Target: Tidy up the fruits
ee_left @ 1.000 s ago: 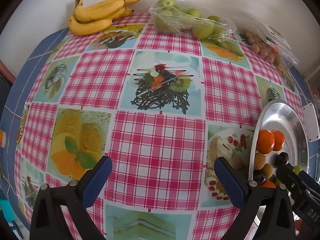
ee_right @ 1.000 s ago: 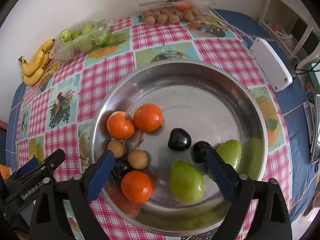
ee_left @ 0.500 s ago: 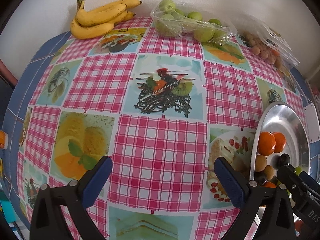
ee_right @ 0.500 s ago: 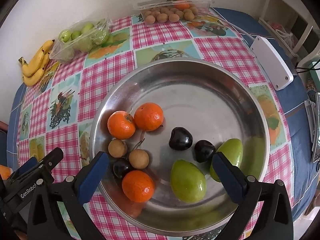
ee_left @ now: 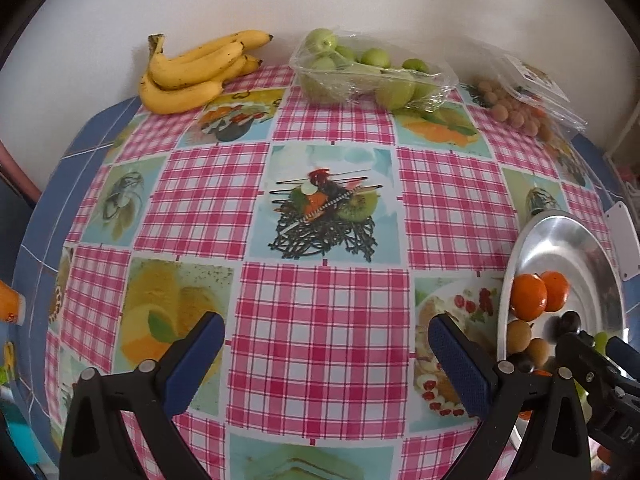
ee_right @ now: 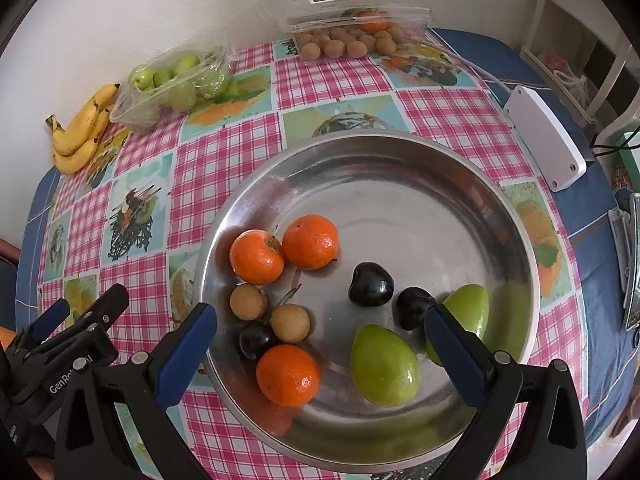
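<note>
A round steel tray [ee_right: 400, 168] holds three oranges [ee_right: 310, 242], two green fruits [ee_right: 384, 364], dark plums [ee_right: 371, 284] and small brown longans [ee_right: 248, 301]. My right gripper [ee_right: 320, 324] hangs open above the tray's near half, holding nothing. My left gripper [ee_left: 326, 334] is open over the checked tablecloth, left of the tray [ee_left: 568, 236], and empty. Against the back wall lie bananas [ee_left: 192, 74], a bag of green fruits [ee_left: 368, 72] and a clear box of longans [ee_right: 352, 36].
A white power strip [ee_right: 544, 136] lies on the blue table edge at the right. Cables and a chair stand beyond it. An orange object [ee_left: 10, 307] sits at the far left table edge. The other gripper [ee_right: 60, 344] shows at the lower left of the right wrist view.
The right gripper has opened wider and pulled back a little from the tray, uncovering a plum beside the green fruit. The left gripper has tilted slightly; the table scene has shifted down in its view.
</note>
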`<control>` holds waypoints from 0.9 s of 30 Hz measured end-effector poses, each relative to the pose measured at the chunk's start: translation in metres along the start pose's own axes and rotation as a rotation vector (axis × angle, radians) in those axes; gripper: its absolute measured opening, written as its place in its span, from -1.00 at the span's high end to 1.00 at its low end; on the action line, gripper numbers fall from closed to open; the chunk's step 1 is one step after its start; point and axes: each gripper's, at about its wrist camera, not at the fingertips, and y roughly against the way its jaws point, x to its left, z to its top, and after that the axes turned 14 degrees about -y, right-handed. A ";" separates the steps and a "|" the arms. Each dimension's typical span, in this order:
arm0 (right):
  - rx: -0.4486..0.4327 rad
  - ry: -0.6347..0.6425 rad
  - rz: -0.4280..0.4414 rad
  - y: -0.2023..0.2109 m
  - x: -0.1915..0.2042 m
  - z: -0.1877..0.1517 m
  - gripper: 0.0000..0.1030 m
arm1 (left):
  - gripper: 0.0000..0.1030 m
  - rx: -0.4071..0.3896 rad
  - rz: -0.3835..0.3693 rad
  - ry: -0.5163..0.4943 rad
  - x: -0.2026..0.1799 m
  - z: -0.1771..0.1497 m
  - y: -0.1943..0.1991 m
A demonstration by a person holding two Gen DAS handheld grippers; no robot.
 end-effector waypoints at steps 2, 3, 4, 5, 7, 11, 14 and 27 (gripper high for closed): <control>-0.003 0.002 0.009 0.001 0.000 0.000 -1.00 | -1.00 -0.007 -0.008 0.001 0.000 -0.001 0.001; -0.005 0.005 0.012 0.003 0.001 -0.002 -1.00 | -1.00 -0.011 -0.007 0.005 0.000 -0.002 0.002; -0.008 0.011 0.013 0.004 0.001 -0.003 -1.00 | -1.00 -0.011 -0.003 0.008 0.000 -0.002 0.003; -0.010 0.016 0.013 0.003 0.003 -0.004 -1.00 | -1.00 -0.007 0.000 0.008 0.000 -0.002 0.004; -0.012 0.027 0.014 0.004 0.003 -0.007 -1.00 | -1.00 -0.018 -0.021 0.006 0.000 -0.004 0.007; -0.012 0.037 0.016 0.006 0.004 -0.014 -1.00 | -1.00 -0.072 -0.050 -0.005 -0.001 -0.009 0.017; -0.017 0.037 0.020 0.009 0.004 -0.019 -1.00 | -1.00 -0.098 -0.021 -0.038 -0.002 -0.014 0.022; -0.047 0.017 0.044 0.021 -0.007 -0.046 -1.00 | -1.00 -0.056 -0.045 -0.026 0.008 -0.043 0.026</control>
